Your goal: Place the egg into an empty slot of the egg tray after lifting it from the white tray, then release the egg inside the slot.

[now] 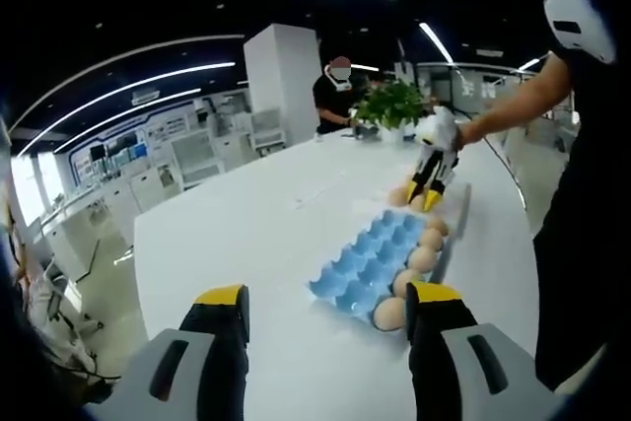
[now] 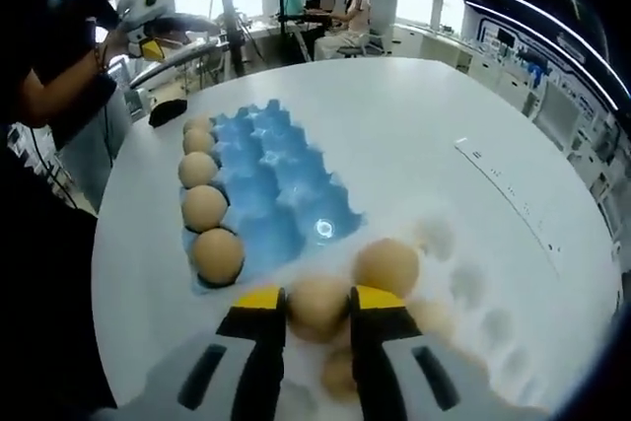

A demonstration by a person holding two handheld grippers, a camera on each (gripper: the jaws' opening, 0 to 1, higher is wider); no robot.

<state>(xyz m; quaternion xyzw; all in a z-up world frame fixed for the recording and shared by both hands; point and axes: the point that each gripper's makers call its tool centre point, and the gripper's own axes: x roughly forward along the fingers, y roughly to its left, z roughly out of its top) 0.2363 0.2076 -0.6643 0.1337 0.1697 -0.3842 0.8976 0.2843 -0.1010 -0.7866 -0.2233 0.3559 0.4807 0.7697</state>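
At six o'clock in the right gripper view, the right gripper (image 2: 315, 308) clamps an egg (image 2: 317, 309) for lifting toward the blue egg tray (image 2: 281, 189); the left gripper (image 1: 325, 308) waits, jaws apart.

white tray (image 2: 463, 288) blurred | lower egg (image 2: 338, 374) (behind claw) half hidden
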